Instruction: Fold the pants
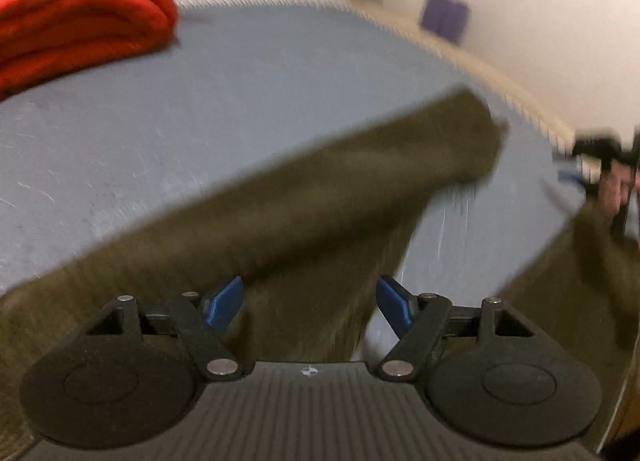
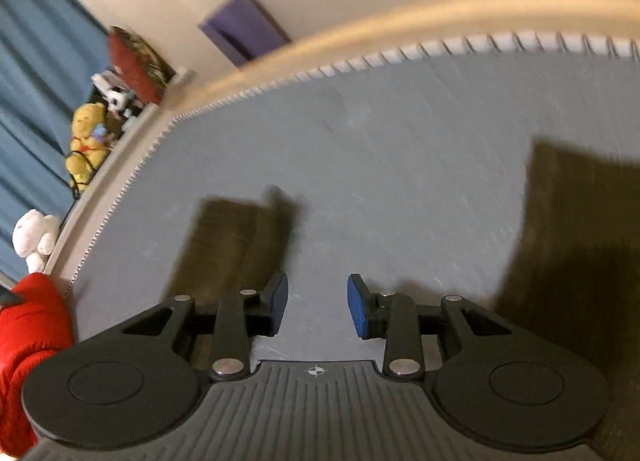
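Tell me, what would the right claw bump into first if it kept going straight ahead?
Probably just the bare gray mat. The right claw is open with nothing between its fingers, and the brown pants lie off to both sides, not straight ahead. Depth is hard to judge in this blurry view.

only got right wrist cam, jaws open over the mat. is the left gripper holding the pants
observer: No. The left gripper is open, with the olive pants spread in front of it, not pinched.
operator: where does that leg run
observer: Diagonally across the grey mat, rising toward the right of the left view.
operator: can you see my gripper from there
observer: Yes, the right gripper shows blurred at the far right edge.
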### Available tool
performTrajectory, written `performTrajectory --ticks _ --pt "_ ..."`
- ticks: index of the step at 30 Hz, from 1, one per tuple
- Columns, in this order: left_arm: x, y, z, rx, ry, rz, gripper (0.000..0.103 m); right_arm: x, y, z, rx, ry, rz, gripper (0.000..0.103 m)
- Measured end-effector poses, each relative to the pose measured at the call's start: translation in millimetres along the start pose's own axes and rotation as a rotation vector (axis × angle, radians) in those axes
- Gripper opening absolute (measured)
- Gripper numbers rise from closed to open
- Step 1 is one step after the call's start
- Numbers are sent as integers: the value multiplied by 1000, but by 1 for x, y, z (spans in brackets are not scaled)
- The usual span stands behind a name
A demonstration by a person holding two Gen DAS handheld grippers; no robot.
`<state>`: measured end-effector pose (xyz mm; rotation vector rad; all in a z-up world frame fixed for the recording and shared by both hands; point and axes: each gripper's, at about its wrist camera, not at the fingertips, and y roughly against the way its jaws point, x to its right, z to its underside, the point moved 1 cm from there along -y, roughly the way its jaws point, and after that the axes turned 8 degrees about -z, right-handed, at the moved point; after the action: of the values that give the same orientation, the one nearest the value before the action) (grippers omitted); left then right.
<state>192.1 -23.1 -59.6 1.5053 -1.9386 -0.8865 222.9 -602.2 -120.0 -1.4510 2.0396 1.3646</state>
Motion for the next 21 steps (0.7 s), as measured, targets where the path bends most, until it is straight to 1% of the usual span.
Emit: performTrajectory --ticks 2,4,5,6,7,8,9,10,11,12,13,14,15,16,17,18,19,20,21 --pt "12 -10 10 -20 -62 -6 78 3 -6 1 2 -12 -41 36" --pt "21 -19 16 -31 -119 -15 78 -3 -13 -2 -2 19 -103 44" --pt "25 -22 21 -29 -143 -39 78 -8 -19 -1 -16 40 -122 50" --pt "25 -26 22 -33 -163 -64 74 -14 -27 -2 -33 56 -136 52" --pt "25 -30 23 -41 -177 -82 69 -21 -38 -1 -52 69 -141 52" --pt "25 -33 24 -47 -186 -93 63 -28 -50 1 -71 80 -144 52" --pt "24 -36 24 -45 -191 -88 59 -34 -60 6 -94 89 -140 52" --pt "23 -35 25 -39 -196 -78 52 -38 -73 9 -112 91 -128 52" --pt "20 -36 23 -40 -208 -62 36 -41 -86 10 -127 95 -114 52" --pt "21 -35 25 -38 -221 -54 25 -44 -100 10 -145 100 -91 52" --pt "21 -34 24 -36 -239 -59 20 -46 -109 12 -156 101 -72 52" --pt "21 -34 24 -36 -250 -66 13 -50 -119 11 -145 110 -67 52" --pt "22 -31 25 -37 -250 -69 10 -56 -127 9 -135 138 -60 39" --pt "18 -30 23 -39 -234 -62 10 -60 -132 11 -137 162 -44 22" --pt "14 -27 21 -36 -212 -55 9 -66 -140 8 -150 170 -29 8" --pt "9 -23 19 -30 -187 -50 9 -71 -144 4 -154 172 -34 7" --pt "3 -20 16 -21 -163 -47 9 -80 -139 0 -142 192 -43 6" --pt "-4 -14 13 -12 -141 -35 9 -93 -130 -8 -116 219 -65 5" --pt "-10 -7 11 -2 -125 -12 9 -105 -115 -17 -88 237 -107 5"
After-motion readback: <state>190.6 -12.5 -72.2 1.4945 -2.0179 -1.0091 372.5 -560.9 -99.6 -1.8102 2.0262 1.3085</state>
